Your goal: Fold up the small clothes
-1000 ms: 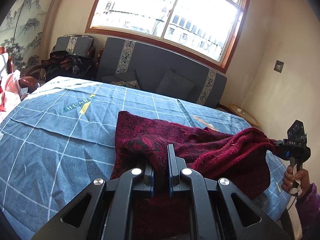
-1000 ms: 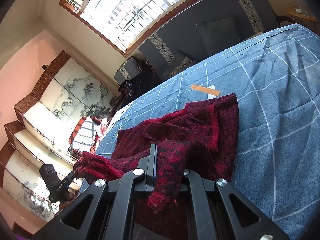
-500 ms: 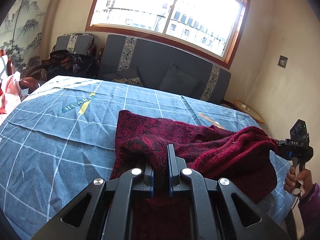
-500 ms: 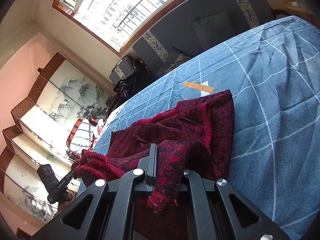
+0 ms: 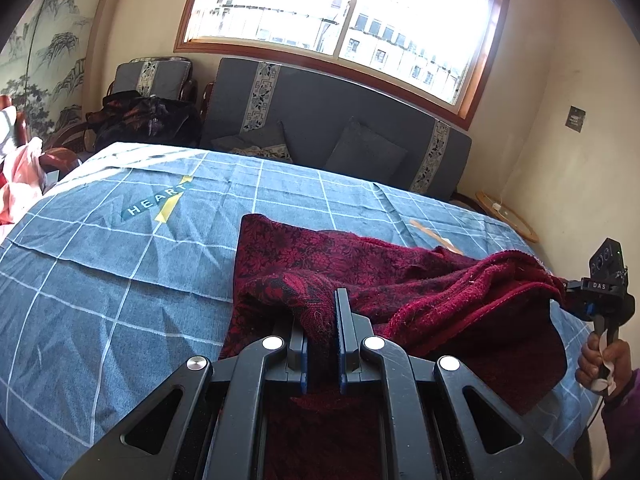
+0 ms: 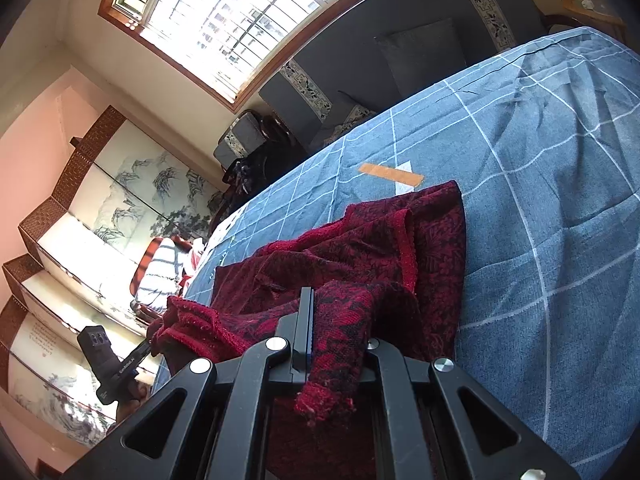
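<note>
A dark red patterned knit garment (image 5: 360,256) lies partly spread on the blue checked bed sheet (image 5: 120,272), its near edge lifted between both grippers. My left gripper (image 5: 320,300) is shut on a fold of its near left corner. At the right edge of the left wrist view, a hand holds my right gripper (image 5: 600,292), pinching the other corner. In the right wrist view the garment (image 6: 380,248) drapes over my right gripper (image 6: 320,304), which is shut on it, fabric hiding one finger. My left gripper (image 6: 108,364) shows at lower left.
A grey sofa (image 5: 320,120) with cushions stands beyond the bed under the window. Dark clothes (image 5: 140,120) are heaped on an armchair. An orange tape strip (image 6: 392,174) lies on the sheet (image 6: 540,200). A round side table (image 5: 508,216) stands far right; pink clothes (image 5: 20,176) sit at the left.
Both grippers have eased down and forward a little with the garment. Both grips on it are the same.
</note>
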A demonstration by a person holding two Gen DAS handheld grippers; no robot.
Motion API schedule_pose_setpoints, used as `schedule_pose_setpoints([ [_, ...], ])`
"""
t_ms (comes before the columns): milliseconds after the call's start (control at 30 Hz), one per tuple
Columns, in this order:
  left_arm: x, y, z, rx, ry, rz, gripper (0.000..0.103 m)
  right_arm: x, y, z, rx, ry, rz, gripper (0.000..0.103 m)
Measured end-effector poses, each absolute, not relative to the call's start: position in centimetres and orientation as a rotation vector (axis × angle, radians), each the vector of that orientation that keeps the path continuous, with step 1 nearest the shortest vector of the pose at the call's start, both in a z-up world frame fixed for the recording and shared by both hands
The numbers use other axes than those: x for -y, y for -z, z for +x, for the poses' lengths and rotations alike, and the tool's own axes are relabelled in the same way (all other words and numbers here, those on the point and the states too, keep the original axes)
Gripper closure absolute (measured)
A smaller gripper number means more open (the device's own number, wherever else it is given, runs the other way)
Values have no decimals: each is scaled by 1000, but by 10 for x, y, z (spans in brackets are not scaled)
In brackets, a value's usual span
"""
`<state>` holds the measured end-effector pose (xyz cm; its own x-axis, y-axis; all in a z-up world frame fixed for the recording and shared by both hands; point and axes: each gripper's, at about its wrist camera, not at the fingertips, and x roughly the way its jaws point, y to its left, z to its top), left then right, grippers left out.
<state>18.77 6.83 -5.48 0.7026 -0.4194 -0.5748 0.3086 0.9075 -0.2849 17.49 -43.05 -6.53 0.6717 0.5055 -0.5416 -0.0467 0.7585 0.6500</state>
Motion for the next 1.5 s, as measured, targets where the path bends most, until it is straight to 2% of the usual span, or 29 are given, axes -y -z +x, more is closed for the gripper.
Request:
schedule_pose_setpoints([
  [1500, -58, 72, 230, -748, 398, -164, 88, 434, 75, 183, -821, -293, 685, 95],
])
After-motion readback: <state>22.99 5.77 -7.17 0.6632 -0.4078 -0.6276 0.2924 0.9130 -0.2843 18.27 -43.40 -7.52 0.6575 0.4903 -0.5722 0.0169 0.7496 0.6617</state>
